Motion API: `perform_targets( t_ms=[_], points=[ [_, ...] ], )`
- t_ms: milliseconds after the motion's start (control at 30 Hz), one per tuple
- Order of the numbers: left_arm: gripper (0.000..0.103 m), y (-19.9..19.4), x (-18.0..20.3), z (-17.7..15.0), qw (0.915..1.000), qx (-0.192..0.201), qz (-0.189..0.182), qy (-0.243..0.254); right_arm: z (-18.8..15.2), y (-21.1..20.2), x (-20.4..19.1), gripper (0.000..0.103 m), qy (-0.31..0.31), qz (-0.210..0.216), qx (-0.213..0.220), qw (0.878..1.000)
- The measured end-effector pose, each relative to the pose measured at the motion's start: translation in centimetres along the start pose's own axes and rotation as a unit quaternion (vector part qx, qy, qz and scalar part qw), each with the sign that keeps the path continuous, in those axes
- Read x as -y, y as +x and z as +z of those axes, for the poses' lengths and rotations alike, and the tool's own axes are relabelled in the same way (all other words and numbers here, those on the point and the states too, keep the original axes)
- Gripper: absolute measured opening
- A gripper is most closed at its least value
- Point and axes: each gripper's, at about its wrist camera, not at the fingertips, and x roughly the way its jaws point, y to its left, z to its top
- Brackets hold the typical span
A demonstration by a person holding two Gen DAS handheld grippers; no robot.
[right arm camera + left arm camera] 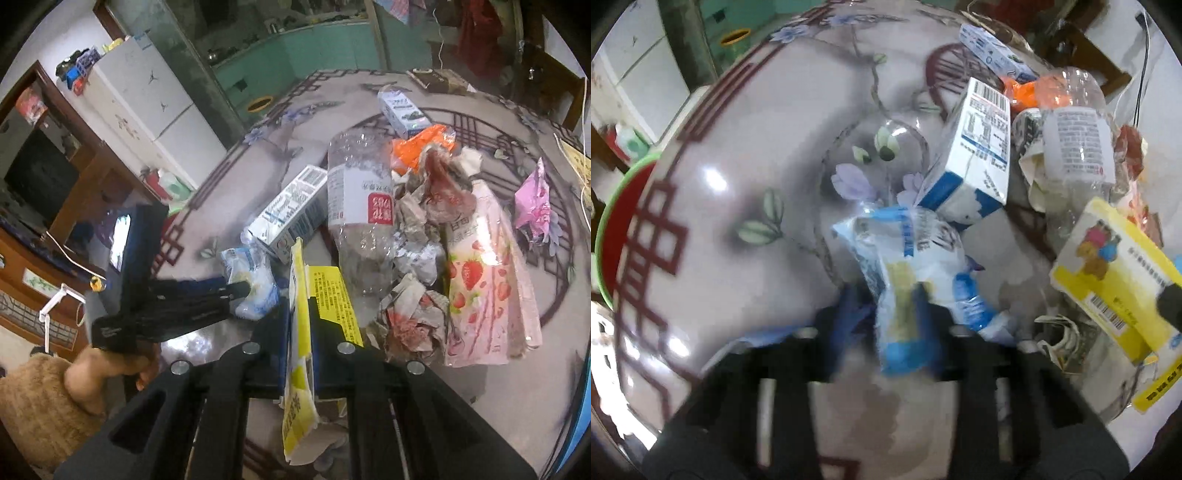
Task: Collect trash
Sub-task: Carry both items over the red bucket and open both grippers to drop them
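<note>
My left gripper (886, 295) is shut on a crumpled blue-and-white plastic wrapper (916, 258), just above the round patterned table (738, 184). In the right wrist view the left gripper (240, 291) holds the same wrapper (255, 280). My right gripper (299, 314) is shut on a yellow packet (301, 332), held edge-on; the packet also shows in the left wrist view (1115, 280). A trash pile lies on the table: a white-and-blue carton (979, 158), a crushed clear bottle (354, 206), a strawberry pouch (487, 291), crumpled paper (413, 317).
An orange wrapper (421, 144), a second small carton (402, 107) and a pink wrapper (535, 203) lie further back on the table. A green-rimmed red basin (617, 236) sits beyond the table's left edge. A white fridge (147, 110) stands behind.
</note>
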Motion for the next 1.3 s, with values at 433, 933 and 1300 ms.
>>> perform_targets(
  t_ms=[433,933,1300],
  points=[
    [0.01,-10.9,-3.8,0.0,0.9924,0.122,-0.008,-0.018,2.9,-2.4,-4.1,0.009,-0.025,0.026,0.059,0.998],
    [0.01,-15.0,-18.5,2.2,0.9828,0.174,0.02,-0.059,8.3,4.4,-15.7,0.009,-0.061,0.037,0.052,0.996],
    [0.01,-15.0,-30.6,4.0,0.9804,0.167,0.065,-0.081,11.6,13.0,-24.9,0.009,-0.081,0.062,0.01,0.995]
  ],
)
